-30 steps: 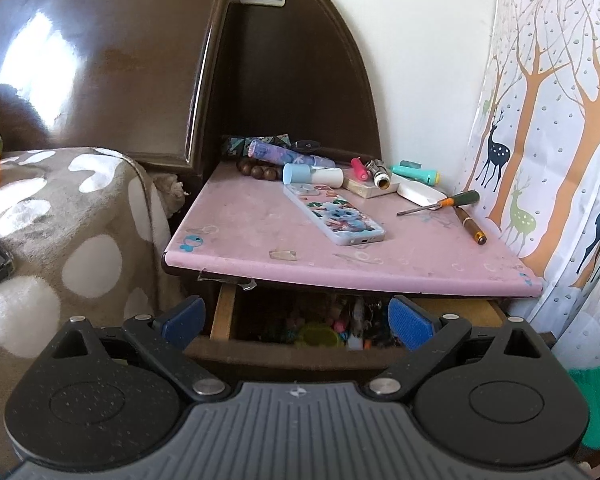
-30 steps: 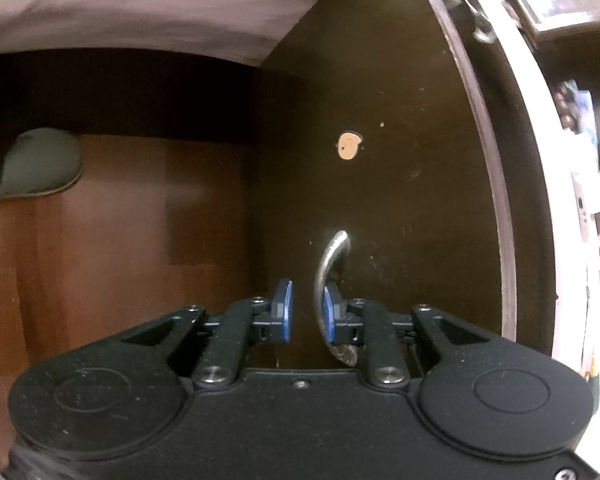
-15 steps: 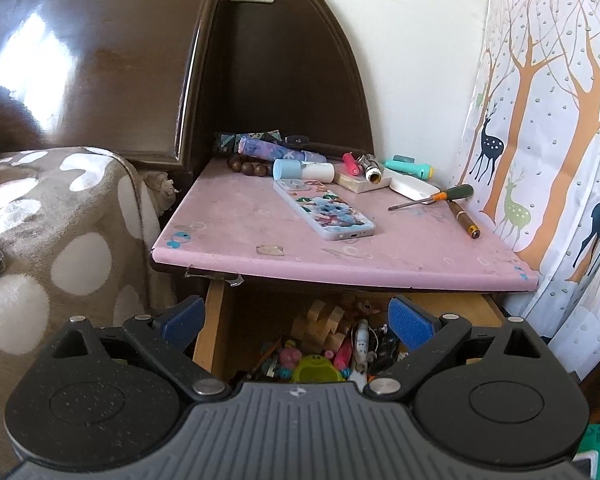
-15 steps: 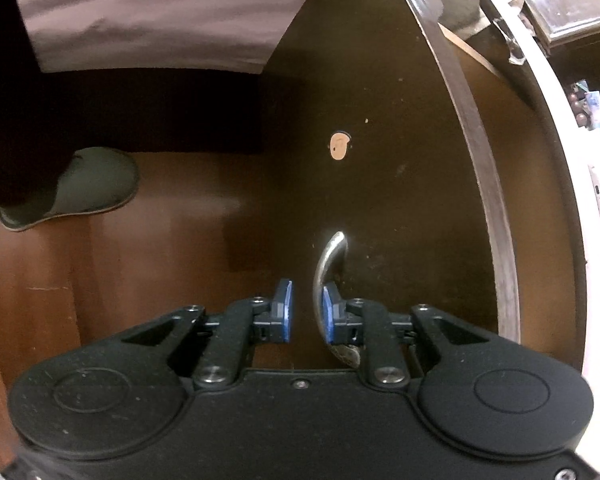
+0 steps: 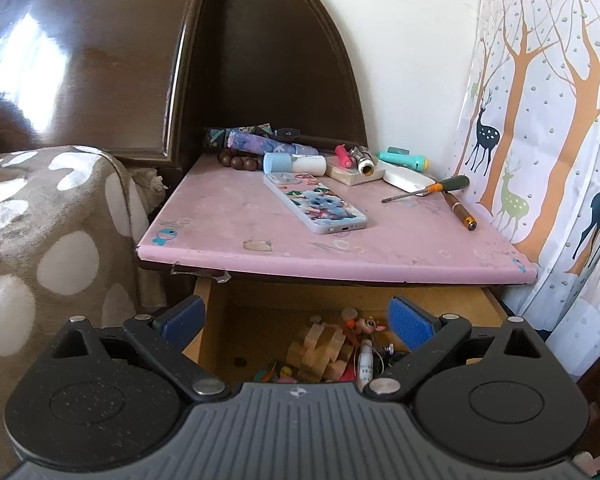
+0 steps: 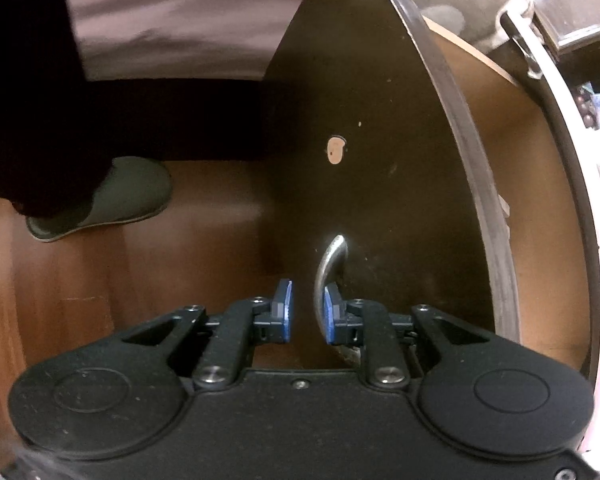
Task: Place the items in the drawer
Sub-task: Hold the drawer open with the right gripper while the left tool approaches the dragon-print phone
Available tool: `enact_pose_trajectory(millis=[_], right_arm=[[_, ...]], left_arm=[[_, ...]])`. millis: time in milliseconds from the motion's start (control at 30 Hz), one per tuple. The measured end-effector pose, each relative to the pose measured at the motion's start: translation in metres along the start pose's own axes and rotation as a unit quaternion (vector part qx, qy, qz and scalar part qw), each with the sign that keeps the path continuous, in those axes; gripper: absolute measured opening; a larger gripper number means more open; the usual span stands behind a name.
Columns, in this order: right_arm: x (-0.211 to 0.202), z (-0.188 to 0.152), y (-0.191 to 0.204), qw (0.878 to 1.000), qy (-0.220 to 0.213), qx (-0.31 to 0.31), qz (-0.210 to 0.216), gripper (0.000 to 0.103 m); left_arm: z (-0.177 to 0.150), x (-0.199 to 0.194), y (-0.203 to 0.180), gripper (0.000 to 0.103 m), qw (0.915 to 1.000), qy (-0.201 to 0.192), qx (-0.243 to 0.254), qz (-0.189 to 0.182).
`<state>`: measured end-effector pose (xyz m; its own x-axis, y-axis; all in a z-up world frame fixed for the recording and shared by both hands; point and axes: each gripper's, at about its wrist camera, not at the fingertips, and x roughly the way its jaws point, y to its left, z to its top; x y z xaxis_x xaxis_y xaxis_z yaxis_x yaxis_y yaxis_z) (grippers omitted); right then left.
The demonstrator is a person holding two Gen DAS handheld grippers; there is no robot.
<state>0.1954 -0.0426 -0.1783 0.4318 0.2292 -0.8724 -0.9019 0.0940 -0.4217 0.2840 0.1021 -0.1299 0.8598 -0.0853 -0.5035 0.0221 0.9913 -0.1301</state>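
While the right tool (image 6: 305,312) sits narrow at the handle (image 6: 329,270), the drawer (image 5: 260,316) now stands further out; left tool (image 5: 296,316) wide, empty, items on desk (image 5: 228,216) unpicked.

pink nightstand top (image 5: 228,216), phone case (image 5: 316,206), screwdriver (image 5: 428,190), pen (image 5: 460,210)

A phone case (image 5: 315,208) lies on the nightstand (image 5: 228,240), above the open drawer (image 5: 260,320).

Left wrist view faces nightstand (image 5: 340,240) front, near; right wrist view looks steeply down drawer front (image 6: 380,160); both show drawer.
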Motion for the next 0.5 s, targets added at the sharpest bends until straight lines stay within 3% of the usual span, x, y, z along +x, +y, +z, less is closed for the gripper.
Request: enact_pose_trajectory(millis=[500], right_arm=[[-0.009, -0.015, 0.032, 0.999, -0.025, 0.033, -0.016, 0.019]], left_arm=[[0.000, 0.025, -0.029, 0.099, 0.9995, 0.017, 0.025, -0.008]])
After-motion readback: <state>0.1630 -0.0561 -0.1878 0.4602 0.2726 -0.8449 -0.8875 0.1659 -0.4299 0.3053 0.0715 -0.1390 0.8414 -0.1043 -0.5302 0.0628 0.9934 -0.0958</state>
